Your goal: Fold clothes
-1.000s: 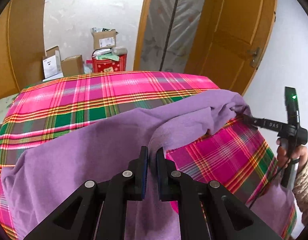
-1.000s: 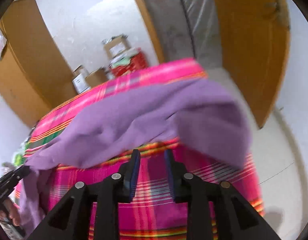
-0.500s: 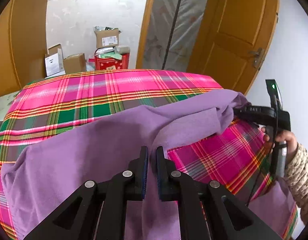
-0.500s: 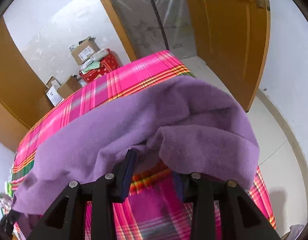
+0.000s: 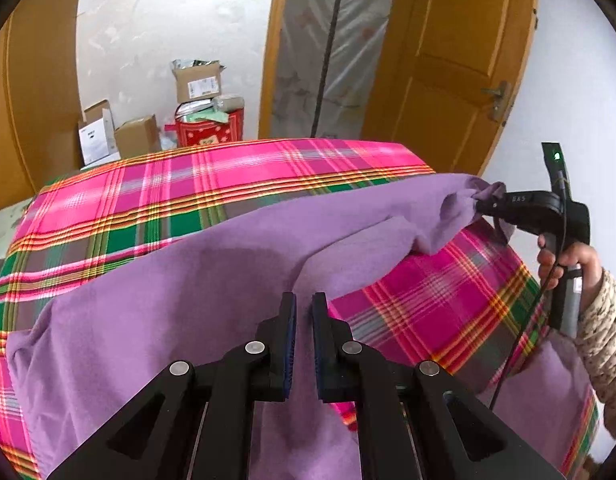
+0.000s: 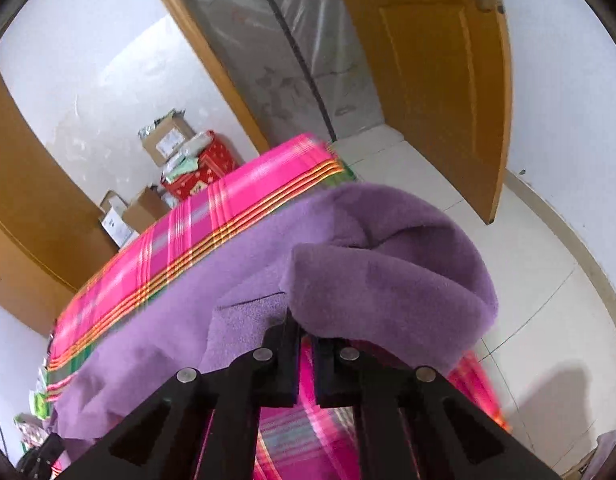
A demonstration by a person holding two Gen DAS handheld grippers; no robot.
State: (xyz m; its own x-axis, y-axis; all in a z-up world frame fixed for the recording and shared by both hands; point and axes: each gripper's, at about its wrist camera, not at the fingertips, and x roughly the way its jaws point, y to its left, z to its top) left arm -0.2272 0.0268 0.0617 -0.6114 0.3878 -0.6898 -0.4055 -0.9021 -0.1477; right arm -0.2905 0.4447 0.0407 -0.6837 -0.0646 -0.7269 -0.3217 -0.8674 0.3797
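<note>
Table ahead of the left gripper (image 5: 302, 312), covered by pink-green plaid cloth (image 5: 212, 188); purple garment (image 5: 168, 300) lies across its near side. Cloth's far half bare.

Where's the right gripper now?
In the left wrist view it's at the right edge: the right gripper is clamped on a corner of the purple cloth.

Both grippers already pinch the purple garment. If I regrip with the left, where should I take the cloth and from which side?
Take the purple garment along its near hem where it drapes over the plaid table edge, coming from the near side. That hanging edge is free of the table; the left gripper already closes there, while the right gripper pinches the far corner.
</note>
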